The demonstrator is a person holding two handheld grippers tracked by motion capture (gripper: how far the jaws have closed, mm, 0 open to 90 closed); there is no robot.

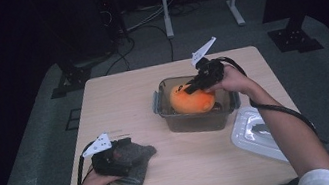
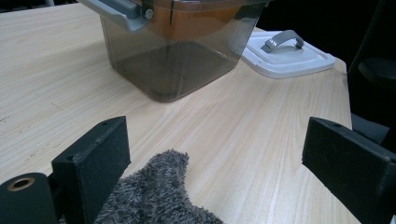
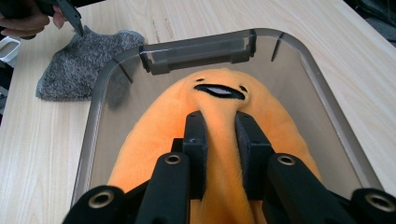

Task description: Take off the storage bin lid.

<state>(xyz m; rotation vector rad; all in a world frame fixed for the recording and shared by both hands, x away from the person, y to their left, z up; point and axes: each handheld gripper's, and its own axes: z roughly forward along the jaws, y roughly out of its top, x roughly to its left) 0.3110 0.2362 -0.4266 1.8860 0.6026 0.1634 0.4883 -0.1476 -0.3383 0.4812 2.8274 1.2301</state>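
Right now the right hand-held gripper (image 1: 191,88) is clamped on a pinch of the orange plush toy (image 1: 191,99), jaws squeezed onto a ridge of fabric along its back. The toy sits at the mouth of the clear bin (image 1: 166,115), partly inside w/ its face toward the far latch. Gripping the loose fabric up top prob. lets it hang and drop straight in w/o snagging the rim.

Left hand-held gripper (image 2: 217,154) has jaws wide apart, nothing pinched, resting low over the grey fuzzy cloth (image 1: 136,165) near the front left of the surface (image 1: 118,100). Looks like it's staged as next item.

Bin's white lid (image 1: 256,135) lies off to the right, out of the way, so the opening stays free for loading.
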